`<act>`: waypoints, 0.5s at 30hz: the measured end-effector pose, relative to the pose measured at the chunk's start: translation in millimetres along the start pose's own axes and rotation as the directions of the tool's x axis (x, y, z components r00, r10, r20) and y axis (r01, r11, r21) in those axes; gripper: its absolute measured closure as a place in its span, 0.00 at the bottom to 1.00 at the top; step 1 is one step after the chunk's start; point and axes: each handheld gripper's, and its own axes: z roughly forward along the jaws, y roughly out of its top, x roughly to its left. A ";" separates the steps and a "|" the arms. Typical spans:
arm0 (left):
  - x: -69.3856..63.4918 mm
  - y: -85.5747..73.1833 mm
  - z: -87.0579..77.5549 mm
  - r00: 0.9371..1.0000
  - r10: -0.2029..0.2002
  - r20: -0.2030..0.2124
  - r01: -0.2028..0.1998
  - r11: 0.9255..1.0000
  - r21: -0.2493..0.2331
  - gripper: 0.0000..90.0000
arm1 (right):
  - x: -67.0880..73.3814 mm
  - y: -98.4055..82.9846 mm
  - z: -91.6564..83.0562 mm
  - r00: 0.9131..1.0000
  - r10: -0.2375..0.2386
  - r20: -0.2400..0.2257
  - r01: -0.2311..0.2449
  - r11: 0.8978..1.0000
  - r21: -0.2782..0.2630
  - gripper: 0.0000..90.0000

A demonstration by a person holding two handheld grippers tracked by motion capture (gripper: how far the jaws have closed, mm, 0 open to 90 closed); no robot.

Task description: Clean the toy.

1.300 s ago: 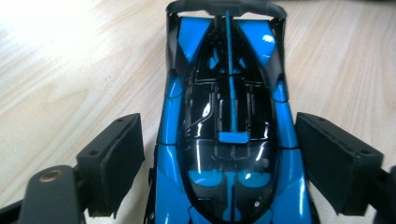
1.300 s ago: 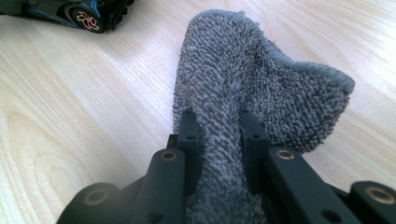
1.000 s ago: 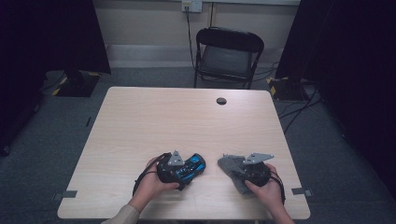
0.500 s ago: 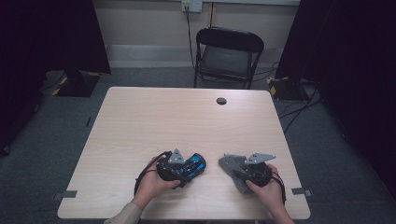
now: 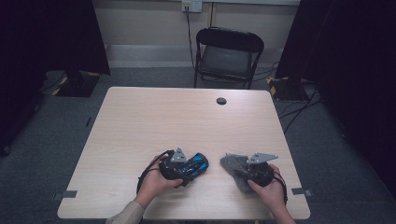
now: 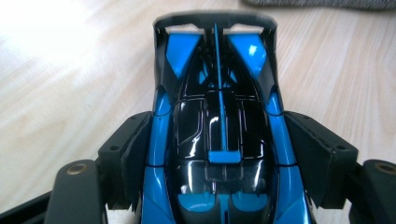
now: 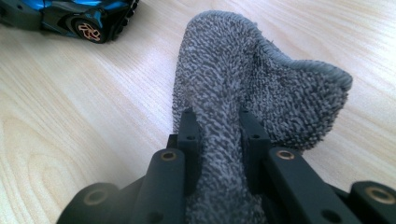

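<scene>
Sitting on the table [image 5: 140, 116] near its front edge, left of centre, the blue-and-black toy race car [image 5: 194, 164] lies between the jaws of the left gripper [image 5: 189, 167]. Left gripper view: the car [image 6: 219, 140] runs lengthwise away from the camera, rear wing at the far end, one black pad against each flank at mid-body. Jaws have just been closing and now clamp the car's sides, standing fairly wide because the body fills the gap. Left hand [image 5: 154, 179] wraps the gripper body from the front-edge side.

A strip of bare wood separates the car from the grey terry cloth [image 5: 236, 168], which lies near the front edge, right of centre. Right gripper [image 5: 247, 175] sits on the cloth's right part, held by the right hand [image 5: 271, 191]. Right gripper view: a bunched fold of the cloth [image 7: 243, 84] rises between the two pads, jaws drawn nearly together and pinching it; the rest fans out on the wood beyond the tips. Car's wheel [image 7: 86, 30] shows at far left there, well apart from the cloth.

Open wood runs from both grippers to the far edge, with a small dark grommet [image 5: 221, 101] near that edge. Left and right edges lie well apart from either hand. A black folding chair [image 5: 229, 53] stands beyond the far edge.
</scene>
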 end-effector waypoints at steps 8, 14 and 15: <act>0.8 1.8 1.5 1.000 -0.007 0.002 0.007 0.999 0.035 0.29 | -0.2 -0.7 0.1 1.000 0.003 -0.003 -0.003 1.000 0.000 0.84; -0.4 5.9 4.5 1.000 -0.006 -0.011 0.006 0.998 0.068 0.27 | -0.6 -1.7 0.6 1.000 0.006 -0.008 -0.006 1.000 -0.005 0.84; -1.4 6.9 5.3 1.000 -0.003 -0.017 0.004 0.997 0.073 0.27 | -0.4 -1.7 0.7 1.000 0.006 -0.007 -0.006 1.000 -0.005 0.84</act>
